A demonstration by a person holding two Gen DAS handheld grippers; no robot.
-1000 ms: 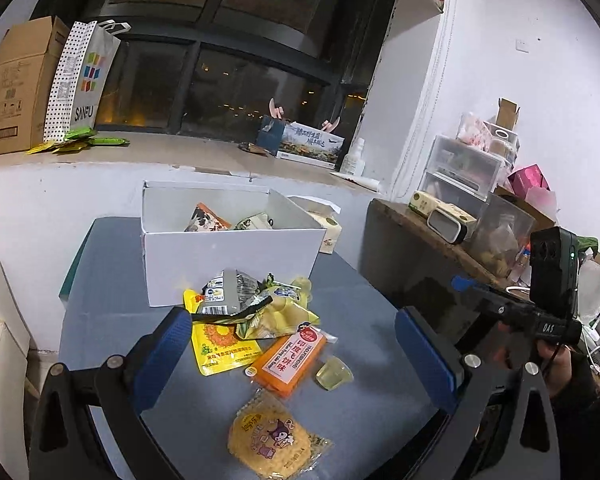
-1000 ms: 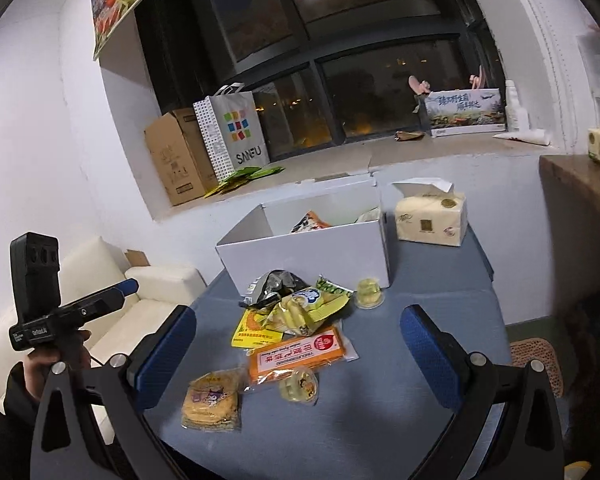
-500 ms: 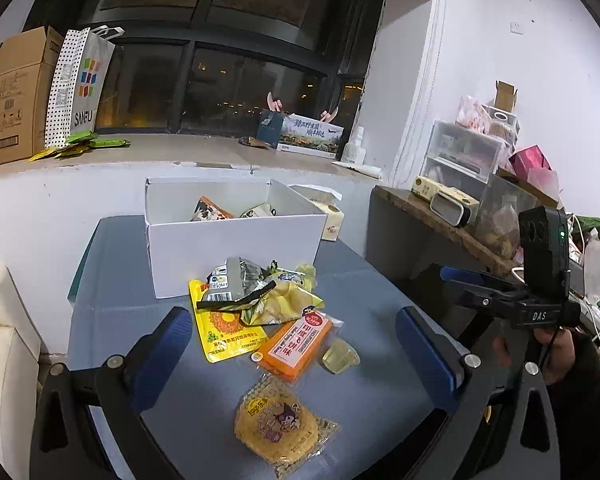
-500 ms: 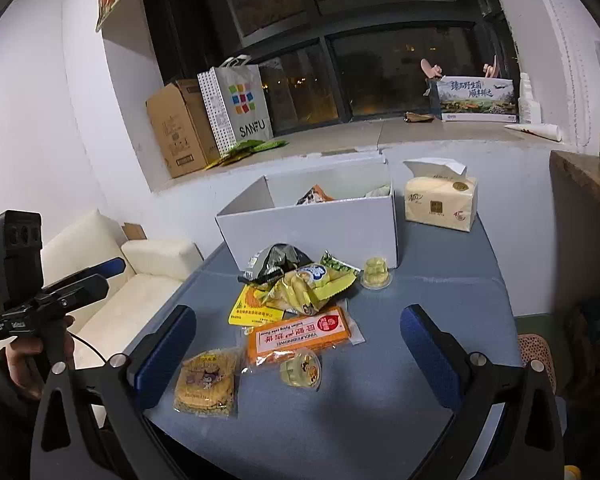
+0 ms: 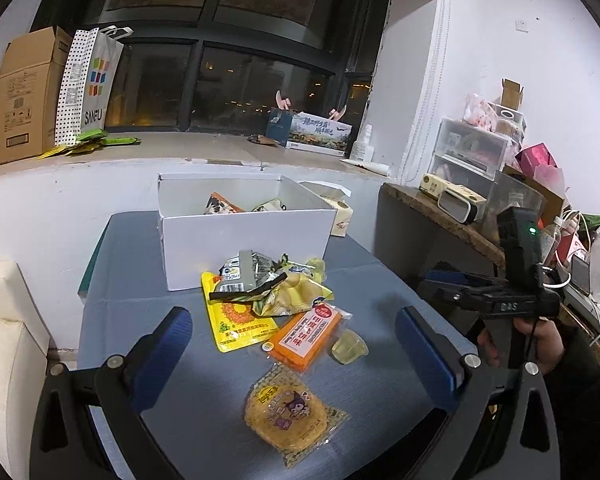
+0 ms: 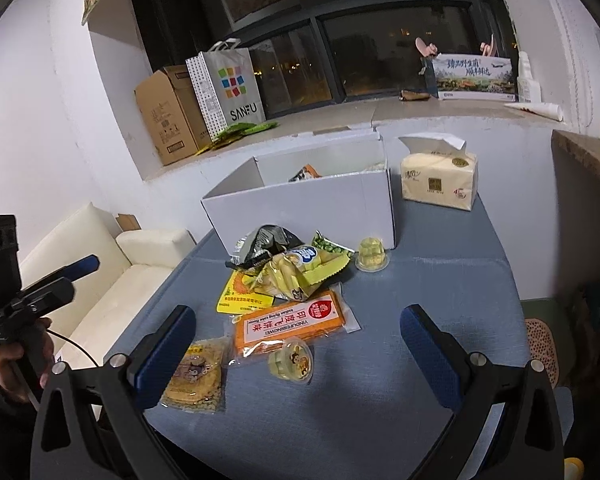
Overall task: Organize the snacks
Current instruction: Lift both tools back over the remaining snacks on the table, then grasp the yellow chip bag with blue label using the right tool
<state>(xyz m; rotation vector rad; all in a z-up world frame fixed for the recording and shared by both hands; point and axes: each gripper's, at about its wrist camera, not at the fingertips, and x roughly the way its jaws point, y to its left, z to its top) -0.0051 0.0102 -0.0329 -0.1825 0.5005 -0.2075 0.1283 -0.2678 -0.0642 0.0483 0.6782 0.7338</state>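
Both grippers, left (image 5: pixel 292 344) & right (image 6: pixel 298 342), hang spread wide w/ nothing held. Loose snacks (image 6: pixel 288 276) sit piled just in front of the white box (image 6: pixel 300 208). Risk: grabbing into the overlapping packets drags neighbours or tips the jelly cup (image 6: pixel 291 364) touching the orange pack (image 6: pixel 290 326); tissue pack (image 6: pixel 440 178) beside the box isn't in the way.

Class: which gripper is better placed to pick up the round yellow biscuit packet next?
Probably the left gripper: the round yellow biscuit packet lies between its open fingers, while it sits off-centre beside the right gripper's left finger.
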